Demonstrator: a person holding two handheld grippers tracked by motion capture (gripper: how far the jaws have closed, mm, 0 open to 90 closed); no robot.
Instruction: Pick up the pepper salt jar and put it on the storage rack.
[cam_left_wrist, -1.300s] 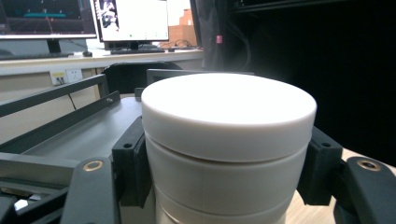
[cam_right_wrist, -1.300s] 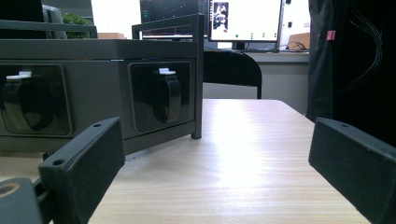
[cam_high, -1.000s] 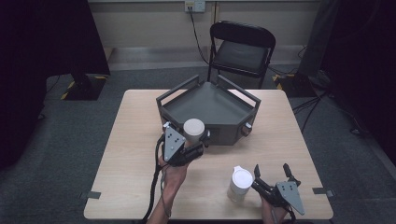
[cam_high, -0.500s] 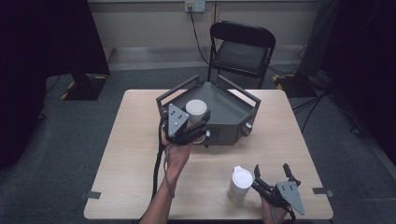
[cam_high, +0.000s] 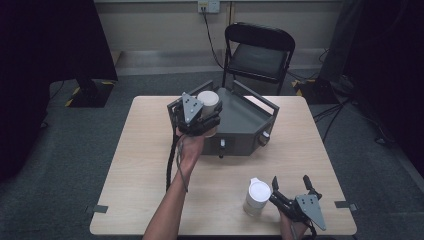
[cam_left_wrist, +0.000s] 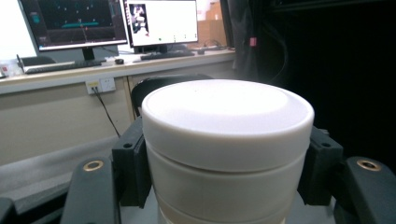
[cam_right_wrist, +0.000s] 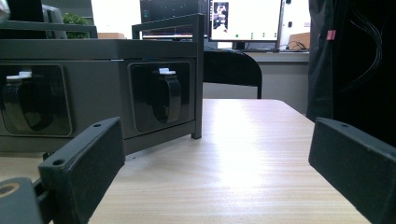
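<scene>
Nearest, the right gripper (cam_high: 292, 192) is rested on the pale wooden bench (cam_high: 140, 180) with its jaws wide apart and empty; a white lidded cylindrical jar (cam_high: 258, 196) stands just beside them. Farther off, a second white lidded jar (cam_left_wrist: 227, 149) is clamped between the jaws of the left gripper (cam_high: 200, 120), held above the front wall of the dark grey metal angular tray (cam_high: 250, 122). A slip could be caused by the smooth sides, or the jar knocked against the tray wall if lowered short.

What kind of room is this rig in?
Likely a lab or office set up for recording: monitors on a back desk, a folding chair, black curtains beside a lone table.
</scene>
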